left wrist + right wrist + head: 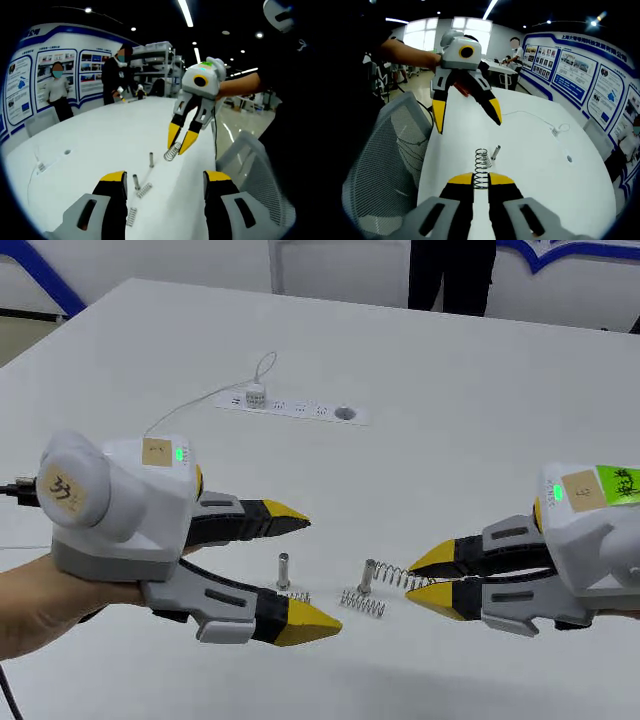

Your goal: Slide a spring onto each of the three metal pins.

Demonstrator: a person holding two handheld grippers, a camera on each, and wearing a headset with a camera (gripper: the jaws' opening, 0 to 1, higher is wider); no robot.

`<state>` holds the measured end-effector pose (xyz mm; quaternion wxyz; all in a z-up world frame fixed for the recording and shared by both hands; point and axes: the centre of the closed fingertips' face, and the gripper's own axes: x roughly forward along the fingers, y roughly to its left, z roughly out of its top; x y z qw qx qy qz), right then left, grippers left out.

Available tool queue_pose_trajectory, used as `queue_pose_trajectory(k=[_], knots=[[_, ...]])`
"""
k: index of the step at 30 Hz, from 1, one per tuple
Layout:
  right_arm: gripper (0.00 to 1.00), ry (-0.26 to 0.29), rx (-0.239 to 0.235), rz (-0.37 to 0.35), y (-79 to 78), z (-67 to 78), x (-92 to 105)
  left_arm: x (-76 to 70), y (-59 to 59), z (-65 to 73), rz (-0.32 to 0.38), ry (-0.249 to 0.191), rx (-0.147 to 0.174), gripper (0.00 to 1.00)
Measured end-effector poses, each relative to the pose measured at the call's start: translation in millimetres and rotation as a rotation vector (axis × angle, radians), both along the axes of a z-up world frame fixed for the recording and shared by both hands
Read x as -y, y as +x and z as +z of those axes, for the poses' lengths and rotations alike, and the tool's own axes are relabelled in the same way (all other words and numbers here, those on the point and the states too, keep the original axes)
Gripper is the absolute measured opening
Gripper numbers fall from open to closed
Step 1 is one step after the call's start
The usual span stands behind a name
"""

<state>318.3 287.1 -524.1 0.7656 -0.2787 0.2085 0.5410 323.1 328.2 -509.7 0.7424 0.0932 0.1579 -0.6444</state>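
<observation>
Two short metal pins stand upright on the white table, one on the left and one to its right. My right gripper is shut on one end of a spring, whose free end reaches close beside the right pin; in the right gripper view this spring sticks out from the jaws next to a pin. Another spring lies loose on the table. A third spring lies by the left pin. My left gripper hangs open around the left pin with nothing in it.
A white power strip with a plug and thin cable lies further back on the table. A grey mesh chair stands off the table's near edge. People stand beyond the far end.
</observation>
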Motion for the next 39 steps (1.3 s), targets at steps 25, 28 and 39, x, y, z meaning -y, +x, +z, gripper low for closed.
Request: queue_pose_trajectory(k=[25, 28, 39], knots=[[0.1, -0.004, 0.011, 0.154, -18.0, 2.8, -29.2, 21.3, -23.0, -4.8, -0.102, -0.025, -0.017, 0.23], [0.1, -0.002, 0.011, 0.157, -18.6, 2.6, -30.1, 22.0, -23.5, -3.7, -0.106, -0.031, -0.017, 0.17], [0.1, -0.01, 0.008, 0.166, -19.6, 1.7, -30.8, 21.2, -25.8, -4.9, -0.124, -0.026, 0.005, 0.11]])
